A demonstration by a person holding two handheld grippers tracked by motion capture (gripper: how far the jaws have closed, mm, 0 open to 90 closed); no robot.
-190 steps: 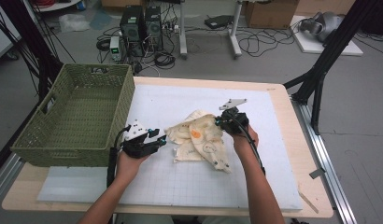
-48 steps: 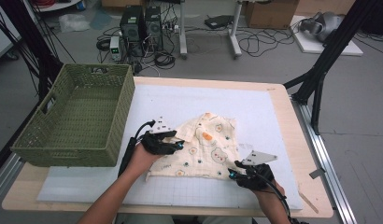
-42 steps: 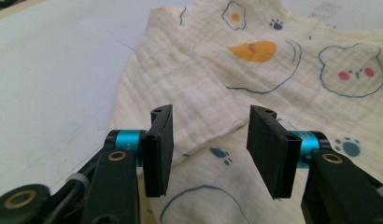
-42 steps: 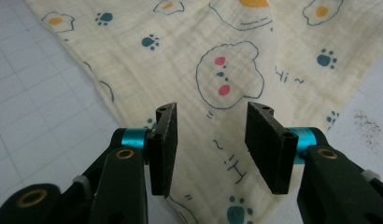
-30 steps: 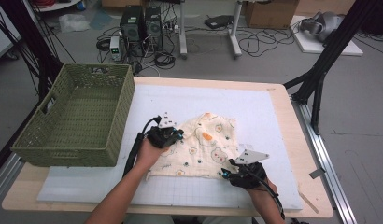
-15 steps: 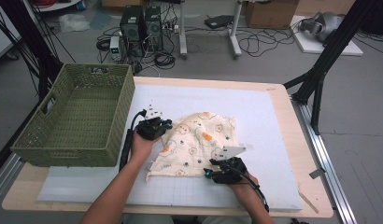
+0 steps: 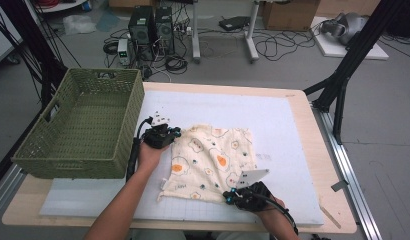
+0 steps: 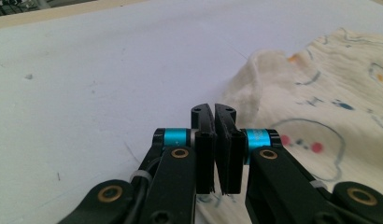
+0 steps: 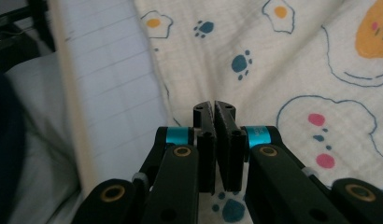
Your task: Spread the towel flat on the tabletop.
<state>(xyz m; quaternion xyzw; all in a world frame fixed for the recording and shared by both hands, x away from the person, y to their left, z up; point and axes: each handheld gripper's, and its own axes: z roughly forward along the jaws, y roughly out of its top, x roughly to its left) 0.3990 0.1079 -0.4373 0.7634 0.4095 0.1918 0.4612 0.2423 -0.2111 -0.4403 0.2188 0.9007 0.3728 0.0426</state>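
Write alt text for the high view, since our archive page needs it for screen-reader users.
A cream cotton cloth printed with fried eggs and paw prints lies spread on a white gridded mat, pinched at opposite corners by the left gripper and right gripper. An empty green woven basket sits to its left.

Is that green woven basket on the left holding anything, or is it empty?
Empty. The high view looks straight into the green woven basket and shows bare weave across its floor; the egg-printed cream cloth lies on the table beside it.
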